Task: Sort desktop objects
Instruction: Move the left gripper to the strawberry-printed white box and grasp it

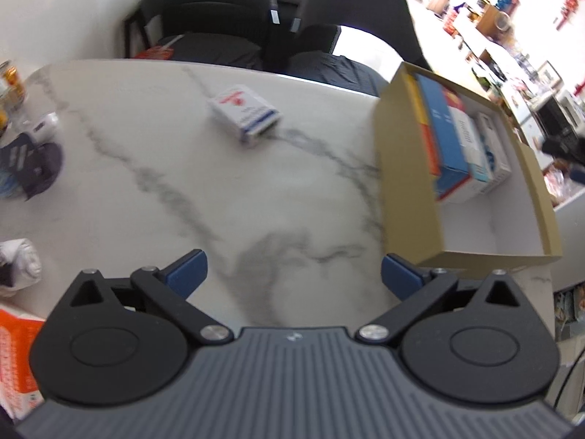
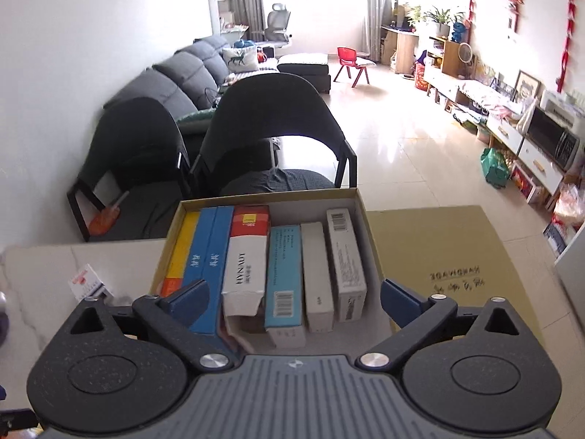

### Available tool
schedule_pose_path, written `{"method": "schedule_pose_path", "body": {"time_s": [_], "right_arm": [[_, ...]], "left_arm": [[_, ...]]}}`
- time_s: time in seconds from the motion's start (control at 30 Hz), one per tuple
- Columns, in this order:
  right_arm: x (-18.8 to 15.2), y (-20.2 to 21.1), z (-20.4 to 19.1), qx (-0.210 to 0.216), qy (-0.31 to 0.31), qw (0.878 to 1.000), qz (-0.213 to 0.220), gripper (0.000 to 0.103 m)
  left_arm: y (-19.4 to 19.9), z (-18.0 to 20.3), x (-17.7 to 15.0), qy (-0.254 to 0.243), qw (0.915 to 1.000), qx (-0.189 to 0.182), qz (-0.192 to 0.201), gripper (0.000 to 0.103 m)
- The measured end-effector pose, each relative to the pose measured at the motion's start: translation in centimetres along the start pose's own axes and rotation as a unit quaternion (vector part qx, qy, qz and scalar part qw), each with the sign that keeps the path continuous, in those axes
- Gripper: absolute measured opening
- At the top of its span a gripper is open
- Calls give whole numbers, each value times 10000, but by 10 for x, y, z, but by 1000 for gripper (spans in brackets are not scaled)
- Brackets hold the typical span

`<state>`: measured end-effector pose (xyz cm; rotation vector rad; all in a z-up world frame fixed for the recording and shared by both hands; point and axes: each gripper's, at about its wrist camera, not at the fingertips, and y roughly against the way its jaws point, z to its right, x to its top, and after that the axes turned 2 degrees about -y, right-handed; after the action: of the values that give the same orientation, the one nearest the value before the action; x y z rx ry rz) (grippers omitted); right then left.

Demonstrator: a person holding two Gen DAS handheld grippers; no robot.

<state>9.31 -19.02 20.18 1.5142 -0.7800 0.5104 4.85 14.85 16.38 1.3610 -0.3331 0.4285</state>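
A small white box with red and blue print (image 1: 244,113) lies on the marble table (image 1: 182,183), well ahead of my left gripper (image 1: 294,278), which is open and holds nothing. To its right stands a tan cardboard box (image 1: 406,183) with several packets standing side by side inside. In the right wrist view my right gripper (image 2: 294,301) hangs open just above that same tan box (image 2: 369,226), over a white and red packet (image 2: 245,256), a blue packet (image 2: 285,278) and grey ones. The small white box (image 2: 87,281) shows at the left.
The box's tan lid (image 2: 446,267) lies right of it. Two dark chairs (image 2: 270,124) stand behind the table. At the table's left edge are a dark pouch (image 1: 36,168), a rolled white cloth (image 1: 22,263) and an orange and white box (image 1: 18,351).
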Motion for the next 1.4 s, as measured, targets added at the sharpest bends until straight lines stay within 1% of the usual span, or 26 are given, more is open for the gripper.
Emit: {"method": "schedule_pose_path", "body": {"time_s": [0.13, 0.23, 0.33, 0.43, 0.47, 0.5, 0.57, 0.63, 0.7, 0.8, 0.87, 0.93, 1.0, 1.17, 1.3, 1.33, 1.37, 1.4], "right_arm": [[-11, 16, -7, 21, 93, 9999, 96, 102], [-15, 26, -14, 45, 195, 9997, 141, 102], [-17, 36, -21, 78, 318, 9993, 192, 102], [-7, 58, -25, 156, 395, 9972, 623, 102], [-3, 68, -25, 218, 386, 9955, 842, 102], [0, 74, -25, 325, 386, 9938, 992, 103], [6, 83, -24, 563, 419, 9907, 1162, 103], [4, 83, -20, 683, 479, 9913, 1014, 103], [-1, 83, -13, 820, 489, 9919, 841, 102], [-16, 90, 8, 1198, 268, 9900, 691, 102], [-24, 92, 20, 1351, 72, 9897, 469, 102], [-27, 95, 30, 1315, 10, 9904, 429, 102], [-29, 100, 38, 1277, -15, 9908, 436, 102], [-36, 117, 53, 1253, 7, 9910, 471, 102], [-40, 123, 61, 1226, -15, 9915, 443, 102], [-42, 124, 63, 1223, -32, 9916, 430, 102], [-43, 126, 63, 1229, -36, 9915, 425, 102], [-44, 127, 64, 1241, -32, 9914, 423, 102]], "left_arm": [[7, -38, -4, 307, 9995, 106, 34, 103], [12, -52, -10, 373, 9992, 163, 42, 103], [20, -54, -20, 353, 9990, 246, 111, 103], [27, -54, -38, 423, 9986, 272, 152, 103], [28, -54, -45, 450, 9985, 271, 152, 103], [29, -52, -54, 461, 9985, 269, 144, 103], [29, -48, -73, 479, 9984, 262, 126, 103], [22, -45, -95, 429, 9988, 226, 95, 103], [8, -44, -118, 379, 9990, 222, -65, 103], [-18, -46, -148, 473, 9981, 227, -332, 103], [-26, -48, -162, 599, 9974, 327, -247, 103], [-30, -52, -169, 694, 9970, 276, -182, 103], [-35, -56, -174, 825, 9960, 320, -131, 103], [-37, -58, -179, 533, 9965, 631, 150, 103], [-39, -60, -181, 332, 9963, 686, 404, 103], [-41, -57, -181, 151, 9961, 771, 401, 100], [-42, -54, -182, -44, 9954, 871, 395, 91], [-42, -49, -182, -292, 9935, 1029, 380, 86]]}}
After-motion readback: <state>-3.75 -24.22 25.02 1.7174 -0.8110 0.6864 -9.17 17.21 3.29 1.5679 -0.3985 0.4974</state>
